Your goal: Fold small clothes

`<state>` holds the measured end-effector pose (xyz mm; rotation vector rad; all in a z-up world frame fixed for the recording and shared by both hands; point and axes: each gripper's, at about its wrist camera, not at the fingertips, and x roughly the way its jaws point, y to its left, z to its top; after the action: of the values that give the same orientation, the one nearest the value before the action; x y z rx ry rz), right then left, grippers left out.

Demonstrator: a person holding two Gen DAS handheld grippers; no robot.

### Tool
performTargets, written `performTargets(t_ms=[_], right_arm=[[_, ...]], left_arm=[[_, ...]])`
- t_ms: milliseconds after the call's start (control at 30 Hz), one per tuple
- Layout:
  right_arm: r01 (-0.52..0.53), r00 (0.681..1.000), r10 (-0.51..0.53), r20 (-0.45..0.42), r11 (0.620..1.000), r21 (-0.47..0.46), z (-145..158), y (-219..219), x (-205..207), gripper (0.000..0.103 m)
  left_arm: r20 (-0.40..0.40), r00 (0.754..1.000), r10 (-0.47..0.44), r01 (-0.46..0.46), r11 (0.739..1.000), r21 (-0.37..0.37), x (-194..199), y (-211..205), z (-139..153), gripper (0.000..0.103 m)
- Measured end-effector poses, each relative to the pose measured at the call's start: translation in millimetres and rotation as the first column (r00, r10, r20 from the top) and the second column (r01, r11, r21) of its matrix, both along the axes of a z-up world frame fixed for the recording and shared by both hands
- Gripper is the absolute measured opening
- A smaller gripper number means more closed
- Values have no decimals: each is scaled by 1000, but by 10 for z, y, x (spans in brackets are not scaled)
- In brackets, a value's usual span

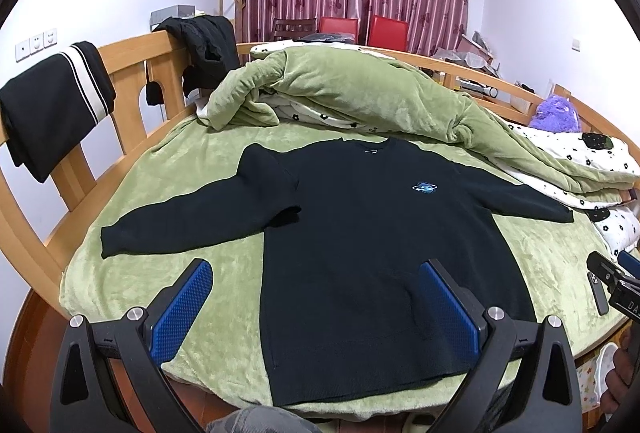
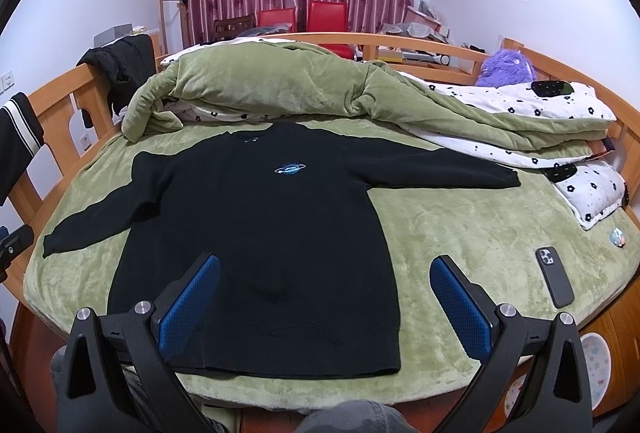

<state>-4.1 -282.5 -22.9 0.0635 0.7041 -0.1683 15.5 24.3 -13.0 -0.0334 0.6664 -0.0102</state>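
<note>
A small black long-sleeved sweater (image 1: pixel 360 233) with a blue planet emblem (image 1: pixel 425 187) lies flat, front up, on the green bed sheet (image 1: pixel 160 193), both sleeves spread out. It also shows in the right wrist view (image 2: pixel 272 233). My left gripper (image 1: pixel 316 273) is open and empty, hovering above the sweater's lower left hem. My right gripper (image 2: pixel 326 269) is open and empty above the sweater's lower right hem. The right gripper's edge shows at the far right of the left wrist view (image 1: pixel 616 273).
A bunched green quilt (image 2: pixel 300 89) lies behind the sweater. A black phone (image 2: pixel 554 276) and a flowered pillow (image 2: pixel 592 193) lie on the right. Wooden bed rails (image 1: pixel 132 73) carry dark clothes (image 1: pixel 52 105). A purple plush toy (image 2: pixel 506 69) sits far right.
</note>
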Motion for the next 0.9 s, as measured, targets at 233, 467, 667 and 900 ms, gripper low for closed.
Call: performTargets(t_ms=[233, 467, 667, 900], right_arm=[[-16, 1000, 16, -21, 1000, 3, -143, 2, 327, 103], [-15, 999, 15, -52, 1000, -14, -421, 13, 742, 102], [-33, 999, 32, -39, 999, -29, -589, 98, 1120, 102], [-86, 993, 83, -80, 996, -37, -875, 333, 1566, 102]], left_arm=[[-48, 998, 26, -28, 999, -25, 463, 83, -244, 103], [-115, 989, 95, -103, 993, -65, 885, 484, -621, 98], [-190, 961, 202, -230, 963, -138, 1226, 1216, -1068, 95], [-276, 906, 322, -374, 913, -164, 1493, 2035, -1558, 83]])
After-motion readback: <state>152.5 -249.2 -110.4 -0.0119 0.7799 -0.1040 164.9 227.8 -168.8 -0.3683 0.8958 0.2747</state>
